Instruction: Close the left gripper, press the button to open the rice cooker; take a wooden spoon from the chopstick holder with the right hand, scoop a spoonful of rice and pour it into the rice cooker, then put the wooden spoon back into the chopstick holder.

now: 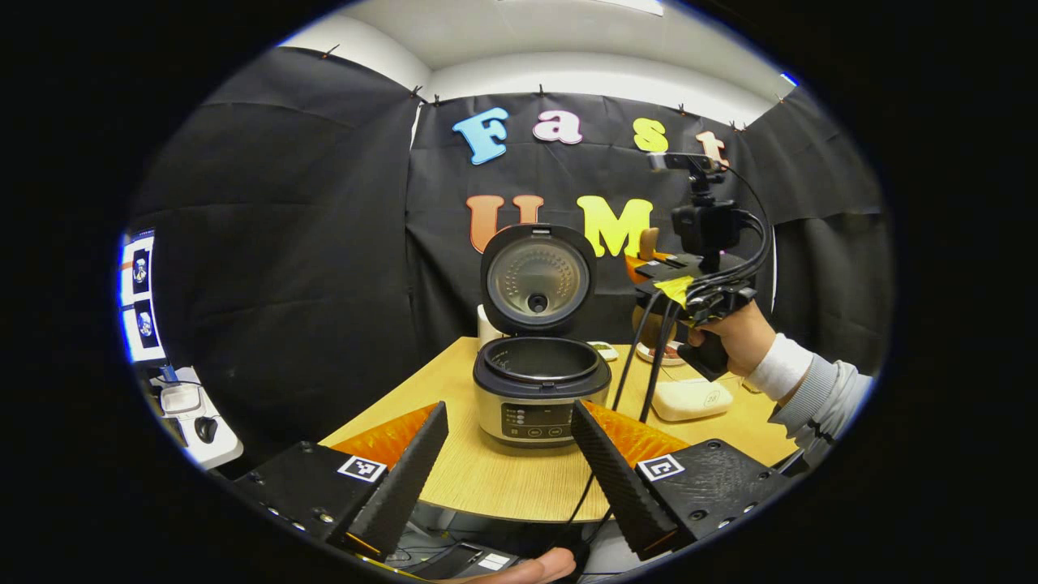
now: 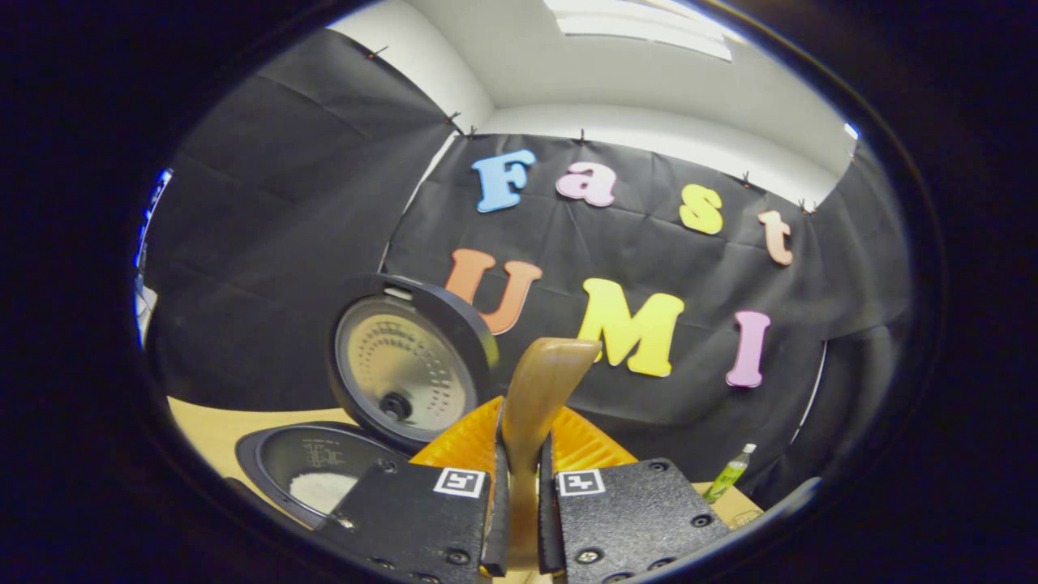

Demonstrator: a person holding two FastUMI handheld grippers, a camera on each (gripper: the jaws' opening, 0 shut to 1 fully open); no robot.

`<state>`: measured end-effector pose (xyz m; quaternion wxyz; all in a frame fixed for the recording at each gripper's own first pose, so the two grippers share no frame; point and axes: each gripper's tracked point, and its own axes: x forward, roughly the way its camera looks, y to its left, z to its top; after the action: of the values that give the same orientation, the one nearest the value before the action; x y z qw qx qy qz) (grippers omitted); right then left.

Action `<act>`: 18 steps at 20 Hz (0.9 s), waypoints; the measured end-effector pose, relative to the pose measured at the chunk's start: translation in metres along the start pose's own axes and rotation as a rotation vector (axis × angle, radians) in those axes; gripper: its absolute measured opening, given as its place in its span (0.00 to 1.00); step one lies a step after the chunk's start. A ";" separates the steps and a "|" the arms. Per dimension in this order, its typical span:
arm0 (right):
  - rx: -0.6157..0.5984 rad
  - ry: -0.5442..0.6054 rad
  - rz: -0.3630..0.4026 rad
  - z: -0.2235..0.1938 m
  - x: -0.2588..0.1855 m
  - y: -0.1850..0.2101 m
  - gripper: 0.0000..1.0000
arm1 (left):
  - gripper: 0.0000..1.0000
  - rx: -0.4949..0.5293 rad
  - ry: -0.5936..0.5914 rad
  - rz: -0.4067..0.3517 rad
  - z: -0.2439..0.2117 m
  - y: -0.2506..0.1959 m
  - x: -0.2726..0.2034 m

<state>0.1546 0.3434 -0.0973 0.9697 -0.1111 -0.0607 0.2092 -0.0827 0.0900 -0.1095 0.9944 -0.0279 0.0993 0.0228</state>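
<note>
Now, with rice already in the open rice cooker (image 2: 320,474) and your right gripper (image 2: 519,503) clamped on the wooden spoon (image 2: 539,397), left gripper (image 1: 515,478) jaws apart, carry it to the chopstick holder.

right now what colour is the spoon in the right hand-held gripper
Light brown wood. The wooden spoon shows best in the right gripper view.

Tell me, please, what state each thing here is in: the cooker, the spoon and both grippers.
Rice cooker: lid up, some white rice in the pot.
Wooden spoon: clamped upright in the right gripper.
Left gripper: open, holding nothing.
Right gripper: shut on the spoon.
</note>
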 end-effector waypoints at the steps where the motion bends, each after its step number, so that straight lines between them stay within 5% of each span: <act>1: 0.010 0.010 -0.016 -0.005 0.001 -0.015 0.19 | 0.97 -0.004 -0.005 -0.001 0.002 -0.003 0.000; 11: 0.090 0.100 -0.182 -0.074 -0.010 -0.131 0.21 | 0.97 0.000 -0.017 -0.040 0.011 -0.039 0.003; 18: 0.160 0.150 -0.263 -0.126 -0.012 -0.176 0.21 | 0.97 0.025 -0.003 -0.062 0.006 -0.059 0.012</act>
<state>0.2336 0.1579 -0.1779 0.9962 -0.0398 0.0149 0.0757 -0.0671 0.0321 -0.1032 0.9950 -0.0187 0.0972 -0.0092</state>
